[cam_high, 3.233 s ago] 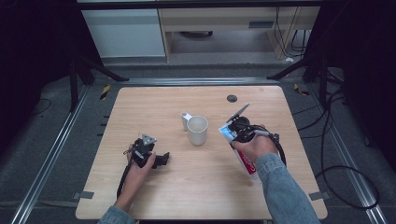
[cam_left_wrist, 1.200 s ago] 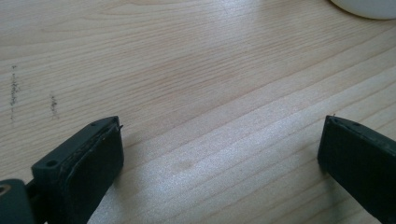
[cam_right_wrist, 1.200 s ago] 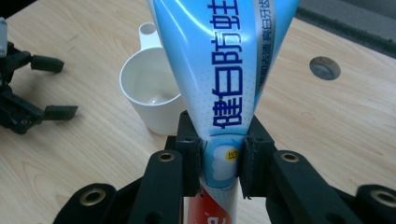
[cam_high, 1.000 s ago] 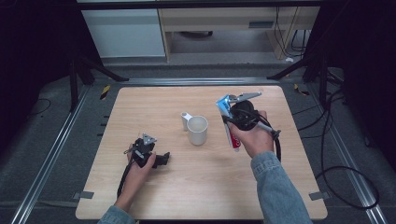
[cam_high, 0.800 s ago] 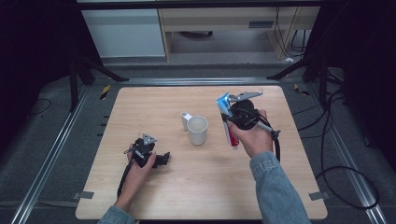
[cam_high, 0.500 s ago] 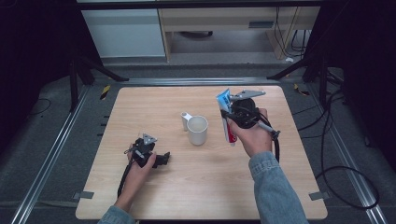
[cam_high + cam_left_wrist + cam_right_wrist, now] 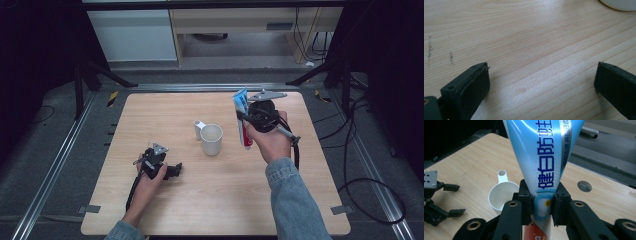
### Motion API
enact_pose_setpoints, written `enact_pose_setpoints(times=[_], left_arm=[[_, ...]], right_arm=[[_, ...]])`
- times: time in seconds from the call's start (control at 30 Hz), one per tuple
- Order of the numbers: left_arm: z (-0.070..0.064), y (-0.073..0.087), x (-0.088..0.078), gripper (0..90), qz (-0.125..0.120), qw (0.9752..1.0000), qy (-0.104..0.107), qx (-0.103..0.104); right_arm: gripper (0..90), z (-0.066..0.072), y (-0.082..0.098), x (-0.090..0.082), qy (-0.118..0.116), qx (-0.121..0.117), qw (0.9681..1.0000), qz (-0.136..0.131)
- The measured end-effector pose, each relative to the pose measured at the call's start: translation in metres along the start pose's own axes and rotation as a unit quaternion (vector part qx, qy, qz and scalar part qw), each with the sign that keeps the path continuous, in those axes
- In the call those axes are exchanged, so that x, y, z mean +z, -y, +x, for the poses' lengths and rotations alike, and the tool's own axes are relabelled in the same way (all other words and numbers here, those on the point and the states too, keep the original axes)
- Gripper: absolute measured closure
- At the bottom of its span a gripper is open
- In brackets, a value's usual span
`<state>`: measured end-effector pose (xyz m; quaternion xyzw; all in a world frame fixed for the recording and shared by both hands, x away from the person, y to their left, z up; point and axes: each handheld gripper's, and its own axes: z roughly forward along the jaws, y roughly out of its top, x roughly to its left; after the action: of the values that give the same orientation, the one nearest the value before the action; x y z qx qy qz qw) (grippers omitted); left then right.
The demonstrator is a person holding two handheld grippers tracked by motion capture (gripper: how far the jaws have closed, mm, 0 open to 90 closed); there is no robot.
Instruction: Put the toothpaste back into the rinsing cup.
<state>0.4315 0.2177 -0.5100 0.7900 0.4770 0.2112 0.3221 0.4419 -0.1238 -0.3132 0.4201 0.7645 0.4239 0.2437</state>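
Note:
My right gripper [image 7: 248, 119] is shut on a blue and white toothpaste tube [image 7: 240, 103] and holds it in the air, just right of a white mug [image 7: 211, 138]. The tube's flat blue end points up and away, and its red end hangs below the jaws. In the right gripper view the pads pinch the tube [image 7: 544, 157] at its middle [image 7: 542, 205], with the mug [image 7: 502, 195] below left, empty inside. My left gripper [image 7: 170, 170] lies on the table at the near left, jaws wide open with nothing between them [image 7: 541, 85].
The wooden table [image 7: 150, 115] is bare around both hands. A small dark disc [image 7: 584, 186] lies on it beyond the tube. The mug's rim [image 7: 621, 3] sits ahead of the left gripper. Metal rails and cables run round the table's edges.
The right gripper has carried the tube up from low over the near right of the table toward the far side and tilted it more upright. The left gripper has stayed where it was.

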Motion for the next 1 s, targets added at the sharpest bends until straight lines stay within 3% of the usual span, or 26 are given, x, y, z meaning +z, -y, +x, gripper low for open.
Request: enact_pose_setpoints(times=[0.7, 1.0], left_arm=[[-0.001, 0.0, 0.0, 0.0, -0.001, 1.0, -0.002, -0.001], [-0.001, 0.0, 0.0, 0.0, -0.001, 1.0, 0.0, 0.0]], right_arm=[[73.2, 0.004, -0.015, 0.009, -0.009, 0.001, 0.9995, -0.029], [73.2, 0.004, -0.022, 0.002, -0.007, 0.002, 0.9988, -0.049]])
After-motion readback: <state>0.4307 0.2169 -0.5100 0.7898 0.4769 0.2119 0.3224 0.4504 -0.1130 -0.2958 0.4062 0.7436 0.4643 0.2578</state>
